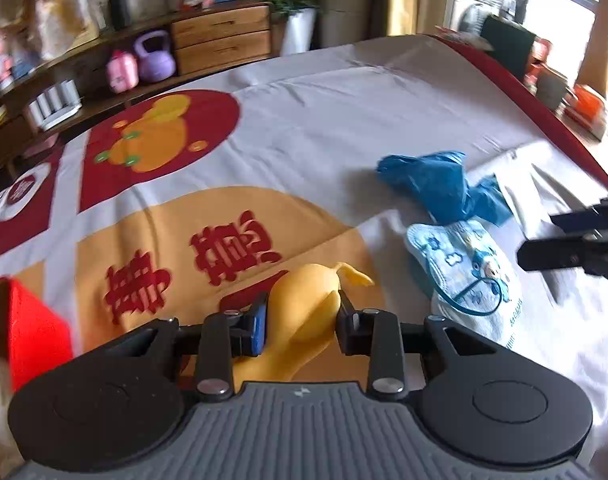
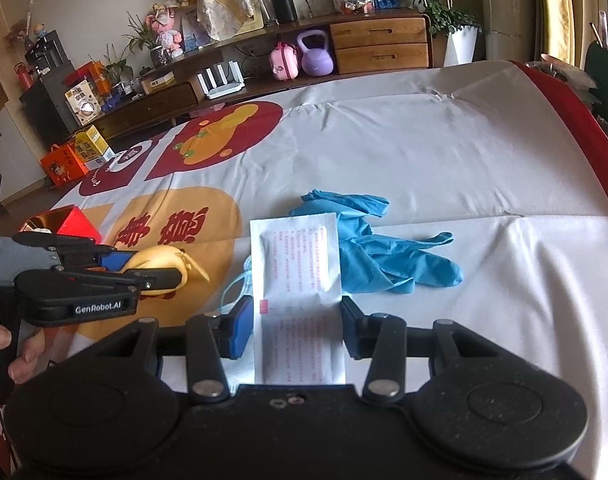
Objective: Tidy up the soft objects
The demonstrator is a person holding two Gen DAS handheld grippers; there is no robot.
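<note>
A yellow soft toy [image 1: 304, 308] with a small tail lies on the printed cloth [image 1: 304, 120], and my left gripper [image 1: 302, 310] is shut on its body, both pads pressing its sides. The right wrist view shows the same left gripper [image 2: 156, 268] and toy [image 2: 164, 258] at the left. My right gripper [image 2: 296, 328] is shut on a white printed packet [image 2: 296, 260] by its two long edges. Blue gloves [image 2: 383, 256] lie crumpled just beyond the packet. A child's blue cartoon mask [image 1: 467, 268] lies beside the toy, under the right gripper [image 1: 539, 236].
A red open box [image 2: 72, 220] stands at the cloth's left, near the left gripper. A hand [image 2: 8, 344] holds that gripper's handle. Beyond the cloth's far edge are a wooden sideboard [image 2: 379, 46], a purple kettlebell [image 2: 315, 54] and a pink case [image 2: 284, 62].
</note>
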